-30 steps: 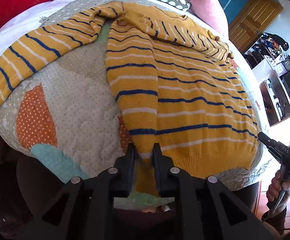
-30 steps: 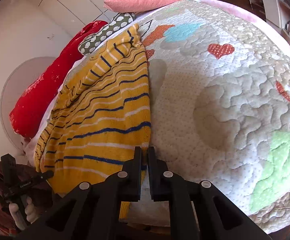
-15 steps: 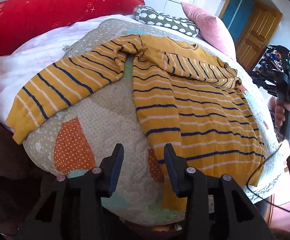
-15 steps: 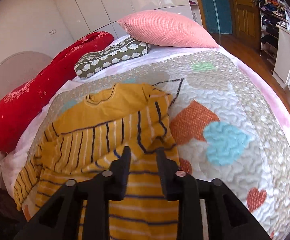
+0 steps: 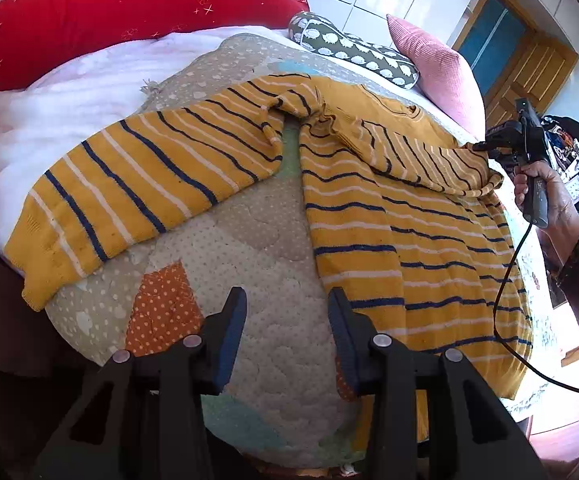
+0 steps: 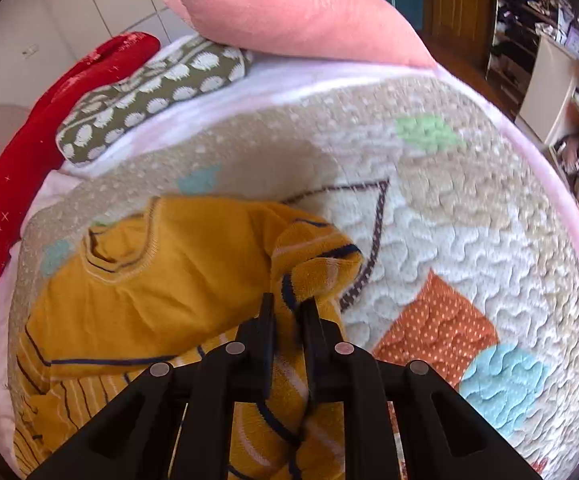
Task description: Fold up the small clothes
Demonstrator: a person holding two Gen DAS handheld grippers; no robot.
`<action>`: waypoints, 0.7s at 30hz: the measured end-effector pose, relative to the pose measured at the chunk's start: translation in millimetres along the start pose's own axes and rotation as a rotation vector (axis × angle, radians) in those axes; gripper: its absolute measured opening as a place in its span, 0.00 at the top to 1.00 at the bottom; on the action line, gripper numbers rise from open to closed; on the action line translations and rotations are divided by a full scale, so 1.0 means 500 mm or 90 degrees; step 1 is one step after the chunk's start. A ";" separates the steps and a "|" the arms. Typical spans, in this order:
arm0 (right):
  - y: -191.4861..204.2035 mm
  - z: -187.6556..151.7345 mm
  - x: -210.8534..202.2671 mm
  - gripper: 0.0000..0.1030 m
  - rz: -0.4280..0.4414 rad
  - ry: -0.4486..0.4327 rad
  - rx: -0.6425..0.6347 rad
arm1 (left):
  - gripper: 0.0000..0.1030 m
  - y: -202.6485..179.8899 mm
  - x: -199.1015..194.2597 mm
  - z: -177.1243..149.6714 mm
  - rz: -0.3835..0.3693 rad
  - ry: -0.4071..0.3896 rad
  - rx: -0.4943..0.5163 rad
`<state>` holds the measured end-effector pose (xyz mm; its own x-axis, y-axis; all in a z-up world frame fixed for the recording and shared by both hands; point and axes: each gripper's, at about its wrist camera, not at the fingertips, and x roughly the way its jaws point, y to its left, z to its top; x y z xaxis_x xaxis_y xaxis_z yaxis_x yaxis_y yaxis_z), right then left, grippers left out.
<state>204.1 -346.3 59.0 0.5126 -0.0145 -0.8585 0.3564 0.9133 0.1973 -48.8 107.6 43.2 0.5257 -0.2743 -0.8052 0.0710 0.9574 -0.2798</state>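
A yellow sweater (image 5: 393,216) with blue and white stripes lies face up on a patchwork quilt (image 5: 249,240). Its left sleeve (image 5: 141,188) stretches out flat to the left. Its right sleeve (image 5: 429,156) lies folded across the chest. My left gripper (image 5: 287,312) is open and empty above the quilt, just left of the sweater's hem. My right gripper (image 6: 289,308) is shut on the right sleeve's cuff (image 6: 317,268), near the collar (image 6: 117,252); it also shows at the far right of the left wrist view (image 5: 485,146).
A red pillow (image 5: 129,12), a green patterned cushion (image 5: 353,56) and a pink pillow (image 5: 437,68) line the head of the bed. A white blanket (image 5: 17,128) lies at the left. A wooden door (image 5: 529,68) and cluttered shelves (image 6: 549,40) stand beyond the bed.
Both grippers let go of the sweater's hem. My left gripper opened and drew back. My right gripper moved up to the right sleeve and closed on its cuff.
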 end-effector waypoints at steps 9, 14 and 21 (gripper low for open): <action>0.136 -0.067 -0.040 0.64 -0.010 -0.028 -0.049 | 0.56 0.076 -0.035 -0.008 0.017 -0.029 -0.055; 0.327 -0.188 0.000 0.68 0.108 0.064 -0.192 | 0.56 0.121 -0.066 -0.015 0.033 -0.048 -0.090; 0.512 -0.315 0.019 0.67 0.119 0.082 -0.324 | 0.52 0.205 -0.125 -0.065 0.072 -0.068 -0.139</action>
<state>176.9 -48.4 26.8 0.4194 0.1881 -0.8881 -0.1700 0.9773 0.1268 -102.1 220.1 48.0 0.6075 -0.1448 -0.7810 -0.1720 0.9359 -0.3074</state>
